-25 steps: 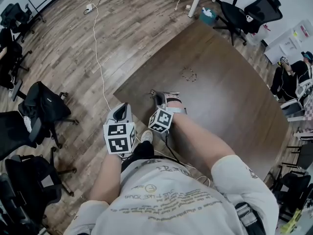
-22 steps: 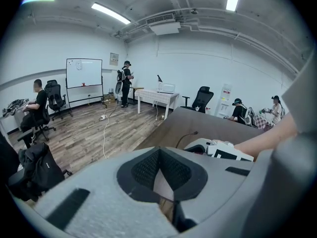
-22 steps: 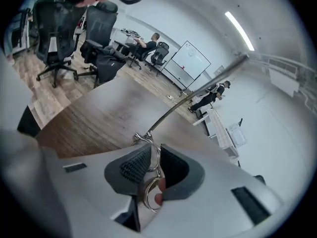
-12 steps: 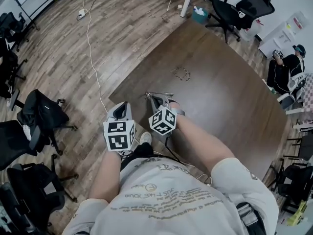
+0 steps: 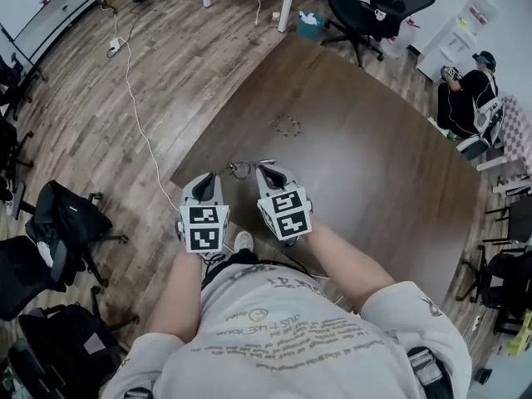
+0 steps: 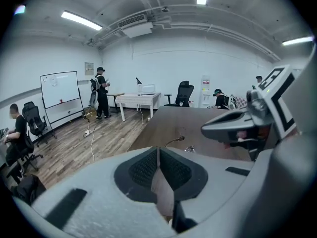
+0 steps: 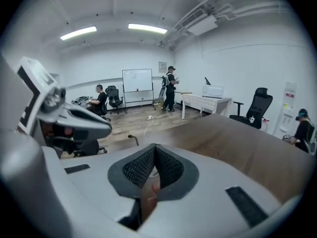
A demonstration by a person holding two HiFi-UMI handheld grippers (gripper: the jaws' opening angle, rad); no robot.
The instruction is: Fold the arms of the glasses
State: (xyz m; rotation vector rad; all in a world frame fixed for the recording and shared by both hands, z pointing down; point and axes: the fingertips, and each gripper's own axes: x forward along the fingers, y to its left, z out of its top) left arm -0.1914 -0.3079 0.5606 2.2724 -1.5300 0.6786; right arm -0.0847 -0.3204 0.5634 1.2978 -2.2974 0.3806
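Note:
Thin wire-framed glasses (image 5: pixel 240 170) lie near the brown table's (image 5: pixel 357 156) near-left corner, just ahead of and between both grippers. My left gripper (image 5: pixel 208 176) hangs over the table edge, to the left of them, jaws shut. My right gripper (image 5: pixel 264 168) has its tip right at the glasses' arm, pads together; I cannot make out whether it touches. In the left gripper view a dark arm tip (image 6: pixel 177 140) rises just past the shut pads (image 6: pixel 157 150). The right gripper view shows an arm tip (image 7: pixel 132 139) left of the shut pads (image 7: pixel 154 150).
A faint ring mark (image 5: pixel 287 125) sits mid-table. Black office chairs (image 5: pixel 71 214) stand on the wood floor to the left, where a white cable (image 5: pixel 137 123) runs. More chairs (image 5: pixel 370 7) and a seated person (image 5: pixel 465 90) are beyond the far edge.
The right gripper has turned from pointing up-left to pointing straight ahead and drawn level with the left one. The glasses now show to the left of its tip.

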